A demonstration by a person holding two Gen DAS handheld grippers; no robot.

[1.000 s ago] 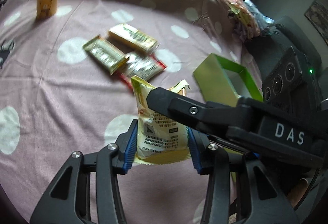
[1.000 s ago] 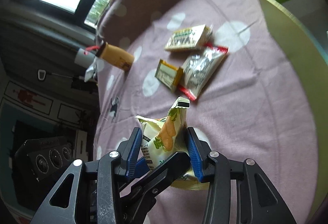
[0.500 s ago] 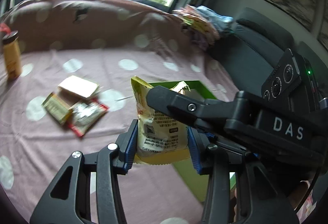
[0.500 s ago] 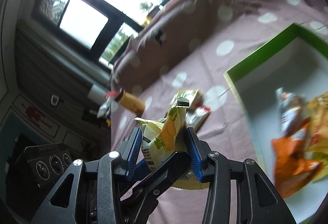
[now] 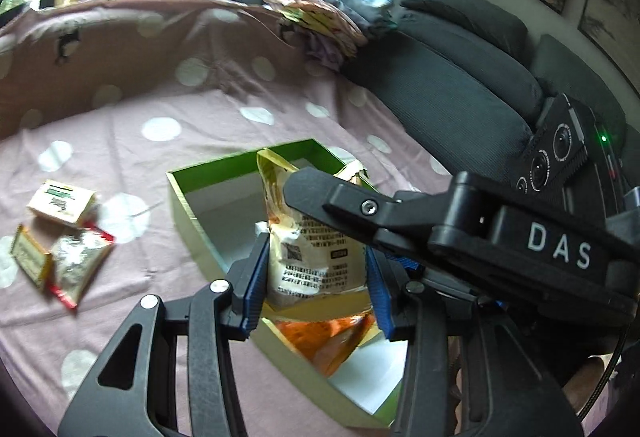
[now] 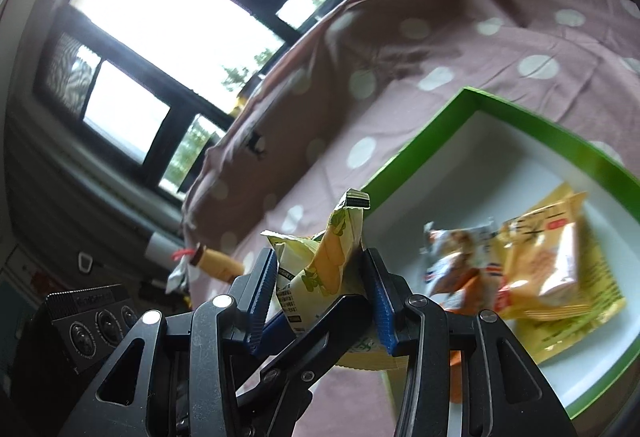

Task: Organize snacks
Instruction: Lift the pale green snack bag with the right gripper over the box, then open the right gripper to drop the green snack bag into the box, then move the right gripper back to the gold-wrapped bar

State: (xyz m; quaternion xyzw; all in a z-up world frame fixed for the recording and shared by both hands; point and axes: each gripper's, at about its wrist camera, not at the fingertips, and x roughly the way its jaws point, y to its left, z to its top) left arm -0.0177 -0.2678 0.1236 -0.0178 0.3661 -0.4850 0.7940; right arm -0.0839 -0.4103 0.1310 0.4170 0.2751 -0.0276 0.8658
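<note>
A yellow snack packet [image 5: 316, 257] is pinched upright between the blue pads of the left gripper [image 5: 316, 269], and the same packet [image 6: 320, 269] is clamped between the pads of the right gripper [image 6: 320, 277], so that both grippers are closed on it together; small black print, a QR code and a dark label box are seen on its back, but the words cannot be read; the letters "DAS" are read in white on the right gripper's body in the left wrist view; the packet is held above the near-left part of a green-rimmed box [image 5: 180, 193] with a white floor; inside the box, toward its right, an orange packet [image 6: 452, 269] and a yellow packet [image 6: 556, 269] with red characters are lying, while the far-left part of the floor is bare; on the pink spotted cloth [image 5: 160, 133], left of the box and apart from it, a cream packet [image 5: 60, 201], a gold packet [image 5: 30, 257] and a silver packet with red edges [image 5: 78, 265] are clustered; a tan bottle [image 6: 220, 263] is seen far left.
</note>
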